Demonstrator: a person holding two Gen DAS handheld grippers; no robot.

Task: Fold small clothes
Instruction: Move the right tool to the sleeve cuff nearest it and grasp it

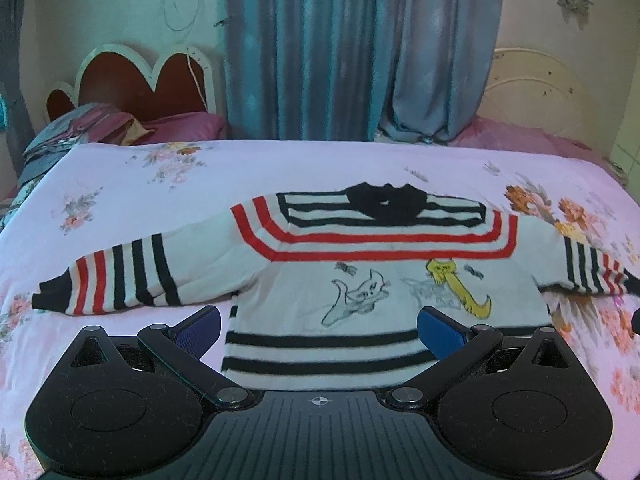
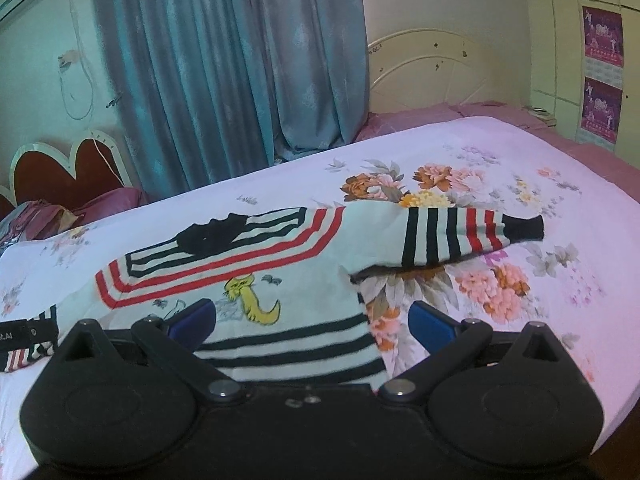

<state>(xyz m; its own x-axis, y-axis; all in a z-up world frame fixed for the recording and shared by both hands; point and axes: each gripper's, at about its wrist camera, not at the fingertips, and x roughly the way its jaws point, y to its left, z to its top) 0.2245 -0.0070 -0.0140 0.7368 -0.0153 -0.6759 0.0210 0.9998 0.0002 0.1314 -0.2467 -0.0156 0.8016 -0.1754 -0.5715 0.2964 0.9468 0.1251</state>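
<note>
A small white sweater (image 1: 360, 280) with red and black stripes and cat drawings lies flat on the bed, sleeves spread out, hem toward me. My left gripper (image 1: 318, 330) is open just above the hem, nearer its left corner, holding nothing. In the right wrist view the same sweater (image 2: 240, 276) shows with its right sleeve (image 2: 460, 236) stretched out. My right gripper (image 2: 312, 320) is open over the hem's right corner, holding nothing. The left sleeve (image 1: 120, 280) lies flat to the left.
The bed has a pink floral sheet (image 1: 320, 164). A heart-shaped headboard (image 1: 148, 76) and pillows (image 1: 100, 124) stand at the far left, blue curtains (image 1: 340, 52) behind, a cream headboard (image 2: 432, 68) at the far right. The bed's right edge (image 2: 624, 360) drops off.
</note>
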